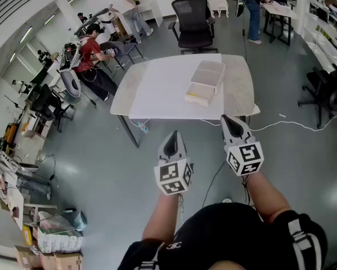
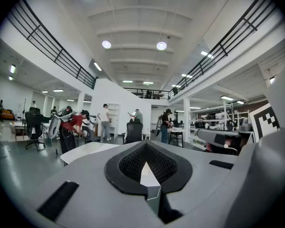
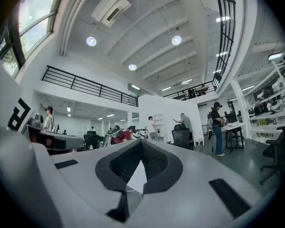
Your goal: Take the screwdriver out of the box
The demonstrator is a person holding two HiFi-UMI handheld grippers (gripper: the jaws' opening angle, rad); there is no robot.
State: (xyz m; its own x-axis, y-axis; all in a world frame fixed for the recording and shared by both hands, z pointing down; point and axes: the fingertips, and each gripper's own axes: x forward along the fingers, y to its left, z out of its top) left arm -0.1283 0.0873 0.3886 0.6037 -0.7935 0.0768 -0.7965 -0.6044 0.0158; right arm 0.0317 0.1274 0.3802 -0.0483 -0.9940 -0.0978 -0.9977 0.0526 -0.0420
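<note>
We cannot make out the screwdriver. One translucent lidded box (image 1: 208, 75) sits on the one white table (image 1: 157, 91), with one smaller pale yellowish container (image 1: 198, 98) touching its near side. Our two grippers hang well short of the table. The left gripper (image 1: 172, 135) and right gripper (image 1: 229, 119) each have their jaws together on nothing. One black office chair (image 1: 192, 16) stands beyond the table.

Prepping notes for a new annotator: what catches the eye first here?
The left gripper and right gripper fill the head view's foreground, jaws shut and empty, short of the table. On that white-topped table sits a pale translucent box with a smaller cream item against its near side. No screwdriver shows.
</note>
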